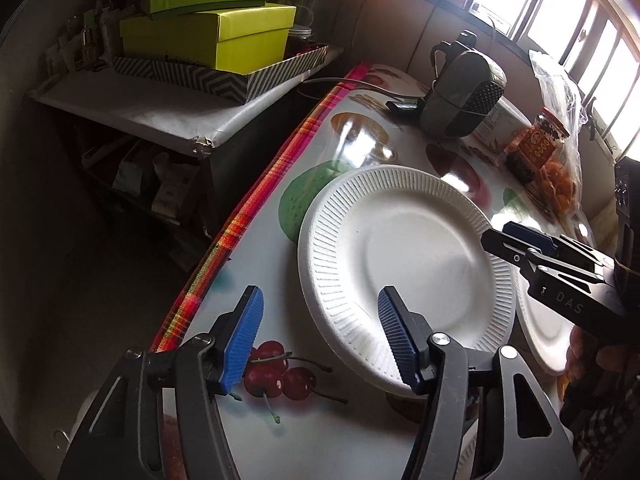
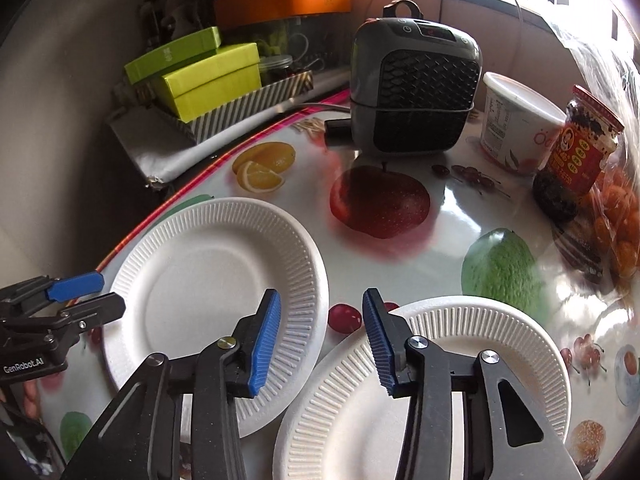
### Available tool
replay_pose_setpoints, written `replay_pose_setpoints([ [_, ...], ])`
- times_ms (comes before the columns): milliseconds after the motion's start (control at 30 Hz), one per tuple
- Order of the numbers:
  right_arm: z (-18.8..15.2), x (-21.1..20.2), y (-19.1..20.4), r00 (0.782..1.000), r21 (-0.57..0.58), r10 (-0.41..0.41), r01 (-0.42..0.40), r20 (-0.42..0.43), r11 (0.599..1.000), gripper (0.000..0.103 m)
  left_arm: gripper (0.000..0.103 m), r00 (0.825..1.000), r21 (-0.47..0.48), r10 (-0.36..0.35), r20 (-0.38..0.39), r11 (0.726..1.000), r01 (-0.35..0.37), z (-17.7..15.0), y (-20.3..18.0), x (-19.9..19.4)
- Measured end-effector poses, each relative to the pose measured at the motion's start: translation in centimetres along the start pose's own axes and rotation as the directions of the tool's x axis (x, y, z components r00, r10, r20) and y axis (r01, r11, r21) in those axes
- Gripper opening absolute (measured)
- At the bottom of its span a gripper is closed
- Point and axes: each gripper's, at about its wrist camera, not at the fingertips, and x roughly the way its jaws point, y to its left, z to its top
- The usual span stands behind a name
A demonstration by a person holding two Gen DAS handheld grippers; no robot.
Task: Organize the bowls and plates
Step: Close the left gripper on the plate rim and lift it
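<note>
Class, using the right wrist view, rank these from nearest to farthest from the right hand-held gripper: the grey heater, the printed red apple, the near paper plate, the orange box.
1. Near paper plate: under the right hand-held gripper, lower right.
2. Printed red apple: mid-table, ahead.
3. Grey heater: behind the apple, at the table's far side.
4. Orange box: beyond the table, upper left.

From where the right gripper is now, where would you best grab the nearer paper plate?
By its ribbed rim, probably. The nearer plate lies flat, so only the raised edge offers a pinch. Its near-left rim sits right under the open right gripper, so come from above there, one finger under the lip.
</note>
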Motion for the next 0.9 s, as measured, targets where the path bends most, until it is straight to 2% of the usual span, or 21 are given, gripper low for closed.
replay_pose_setpoints([
  [67, 0.0, 0.17, 0.01, 1.0, -0.001, 0.001, -0.001, -0.002, 1.0, 0.033, 0.058, 1.0, -0.003, 0.0, 0.002, 1.0, 0.0, 0.02, -0.01, 0.1],
  [233, -0.02, 0.44, 0.03, 1.0, 0.002, 0.012, -0.012, -0.006, 1.0, 0.023, 0.047, 1.0, -0.006, -0.011, -0.001, 1.0, 0.011, 0.17, -0.02, 0.33],
  [367, -0.04, 0.61, 0.14, 1.0, 0.007, 0.026, -0.026, -0.011, 1.0, 0.022, 0.045, 1.0, -0.006, -0.012, 0.0, 1.0, 0.012, 0.22, -0.07, 0.46],
  [433, -0.03, 0.63, 0.23, 1.0, 0.007, 0.028, -0.028, -0.01, 1.0, 0.021, 0.04, 1.0, -0.005, -0.014, -0.001, 1.0, 0.014, 0.26, -0.09, 0.49],
  [567, -0.03, 0.68, 0.2, 0.999, 0.008, 0.03, -0.03, -0.011, 1.0, 0.021, 0.038, 1.0, -0.001, -0.013, 0.0, 1.0, 0.013, 0.3, -0.11, 0.54],
  [633, -0.03, 0.7, 0.21, 0.999, 0.01, 0.032, -0.031, -0.011, 0.999, 0.021, 0.033, 1.0, 0.004, -0.016, -0.003, 1.0, 0.016, 0.32, -0.24, 0.63],
  [900, -0.09, 0.27, 0.18, 0.998, 0.032, 0.055, -0.054, -0.005, 0.998, 0.02, 0.033, 1.0, 0.005, -0.013, -0.001, 1.0, 0.013, 0.29, -0.35, 0.29],
])
